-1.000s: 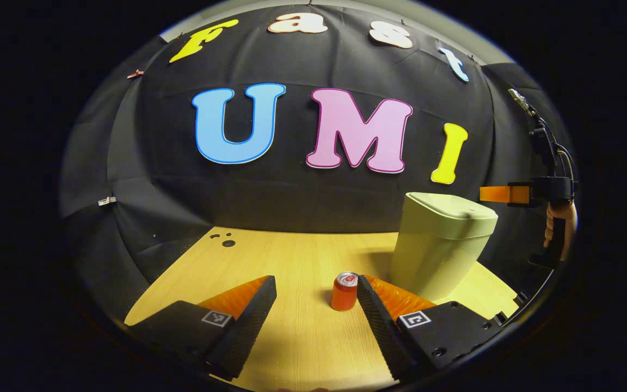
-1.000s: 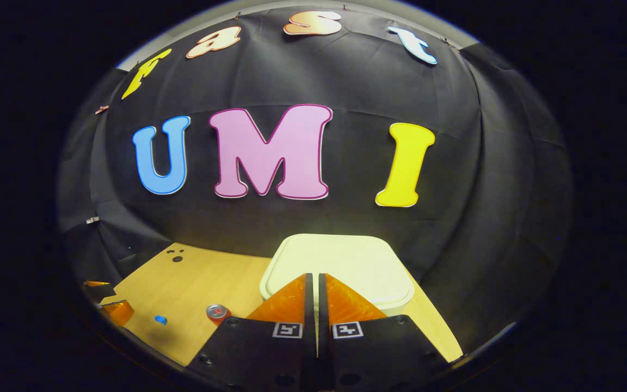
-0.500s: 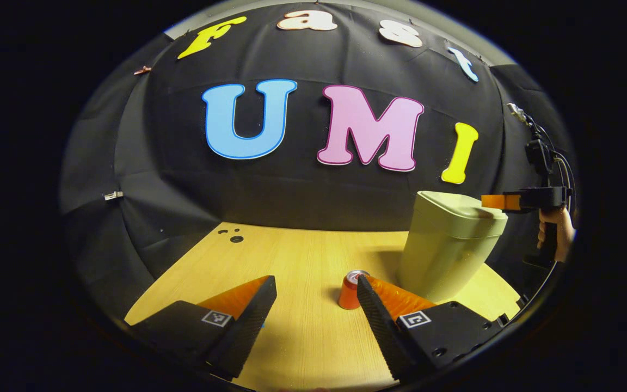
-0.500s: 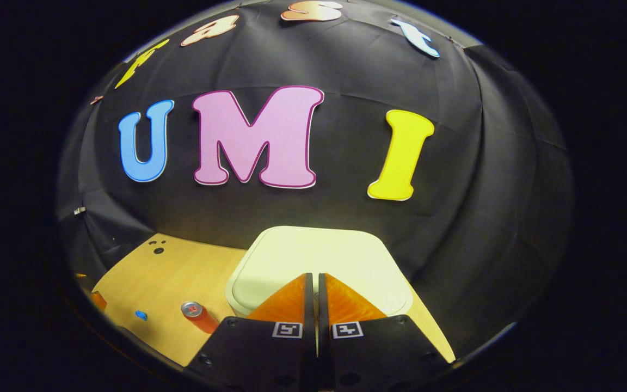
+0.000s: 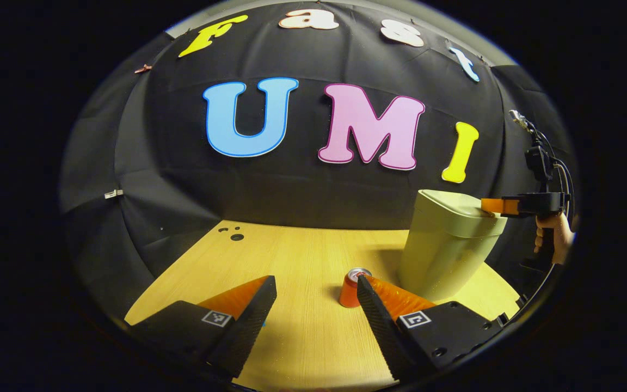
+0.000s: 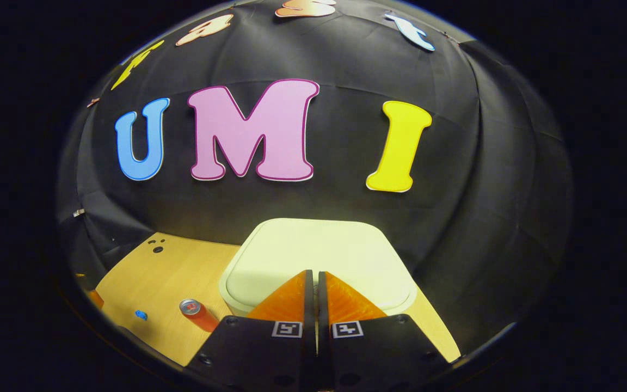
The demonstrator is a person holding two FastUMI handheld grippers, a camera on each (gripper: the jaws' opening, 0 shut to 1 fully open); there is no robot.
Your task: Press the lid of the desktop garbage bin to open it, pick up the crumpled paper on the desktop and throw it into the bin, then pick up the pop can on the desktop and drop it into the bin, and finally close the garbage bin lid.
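Right gripper (image 6: 313, 272) pressed together, tips at near edge of bin lid (image 6: 313, 245), lid still down; left gripper (image 5: 313, 288) spread beside can (image 5: 350, 288) on table (image 5: 292, 256); risk: off-centre press slipping off, tipping bin.

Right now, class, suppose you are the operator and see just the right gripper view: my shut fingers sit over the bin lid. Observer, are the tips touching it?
Observer: Seen from the side in the left gripper view, the right gripper comes in level and its tips meet the lid at its edge. I cannot tell whether they press. The lid lies shut on the bin.
Operator: And the pop can? In my view it seems to lean.
Observer: The pop can stands upright on the table, just beyond one finger of the left gripper, whose jaws stand wide open.
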